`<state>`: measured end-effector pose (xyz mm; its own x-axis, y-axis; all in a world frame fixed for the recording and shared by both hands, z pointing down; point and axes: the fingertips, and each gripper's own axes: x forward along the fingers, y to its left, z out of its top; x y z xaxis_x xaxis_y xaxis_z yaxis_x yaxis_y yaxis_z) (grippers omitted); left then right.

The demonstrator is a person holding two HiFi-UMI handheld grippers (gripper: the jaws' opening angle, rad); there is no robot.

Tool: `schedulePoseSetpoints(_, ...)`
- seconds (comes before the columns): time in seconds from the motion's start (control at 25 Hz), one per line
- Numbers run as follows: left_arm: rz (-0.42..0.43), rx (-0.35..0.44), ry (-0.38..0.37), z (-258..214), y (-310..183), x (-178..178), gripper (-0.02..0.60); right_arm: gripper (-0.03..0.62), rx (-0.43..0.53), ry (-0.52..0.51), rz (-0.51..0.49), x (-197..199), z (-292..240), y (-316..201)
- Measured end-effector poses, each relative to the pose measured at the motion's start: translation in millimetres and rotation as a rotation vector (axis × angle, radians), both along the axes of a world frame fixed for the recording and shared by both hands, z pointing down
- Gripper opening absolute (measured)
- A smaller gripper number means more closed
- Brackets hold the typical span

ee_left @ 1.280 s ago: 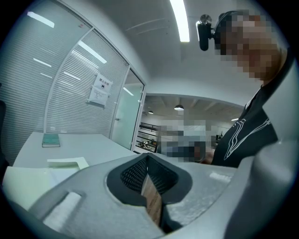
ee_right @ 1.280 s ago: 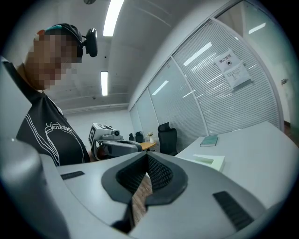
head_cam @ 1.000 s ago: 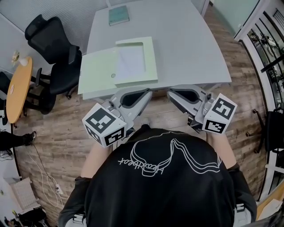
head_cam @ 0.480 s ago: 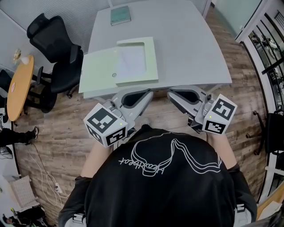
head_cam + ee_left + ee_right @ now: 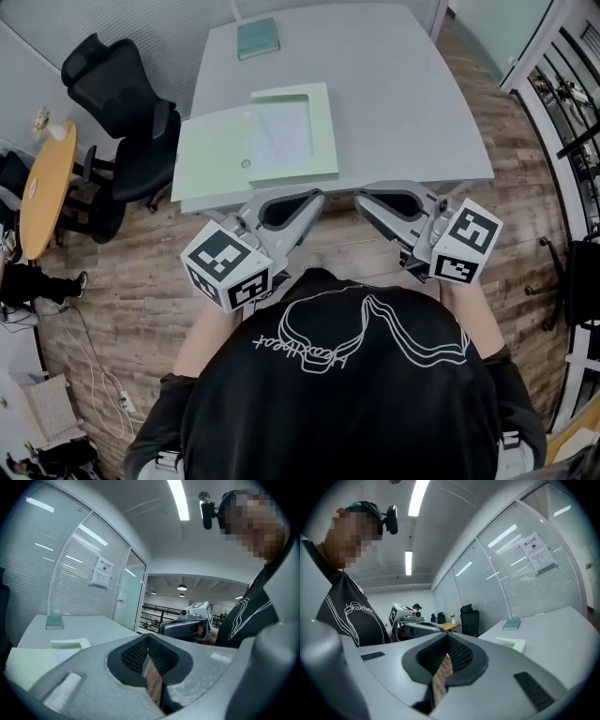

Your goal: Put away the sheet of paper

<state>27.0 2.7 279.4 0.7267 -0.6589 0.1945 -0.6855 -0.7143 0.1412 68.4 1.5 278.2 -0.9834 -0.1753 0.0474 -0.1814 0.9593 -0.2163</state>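
Flat white paper sheet (image 5: 281, 134) on open pale-green folder (image 5: 211, 155), smooth grey desk (image 5: 403, 94), ahead of left gripper (image 5: 312, 197) and right gripper (image 5: 363, 197), both pressed together, empty.

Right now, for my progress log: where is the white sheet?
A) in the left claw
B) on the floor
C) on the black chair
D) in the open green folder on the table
D: the sheet lies flat in the open green folder on the table.
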Motion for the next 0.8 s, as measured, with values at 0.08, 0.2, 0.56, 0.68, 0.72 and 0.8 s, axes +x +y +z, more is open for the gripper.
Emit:
schedulePoseSetpoints(0.08,-0.004,0.001,-0.003,2,0,1,0.011,0.008,0.006,0.0,-0.003,0,0,0)
schedulePoseSetpoints(0.2,-0.014,0.001,-0.005,5,0,1,0.011,0.008,0.014,0.003,-0.011,0,0,0)
schedulePoseSetpoints(0.56,-0.058,-0.013,0.025,8,-4,-7,0.011,0.008,0.004,-0.001,-0.012,-1,3,-2)
schedulePoseSetpoints(0.68,-0.054,-0.021,0.029,11,-3,-6,0.011,0.008,-0.002,0.002,-0.012,-2,6,0)
schedulePoseSetpoints(0.72,-0.053,-0.024,0.029,12,-3,-5,0.011,0.008,-0.005,0.003,-0.013,-2,7,0)
schedulePoseSetpoints(0.8,-0.049,-0.028,0.03,14,-4,-3,0.011,0.008,-0.01,0.006,-0.015,-2,9,0)
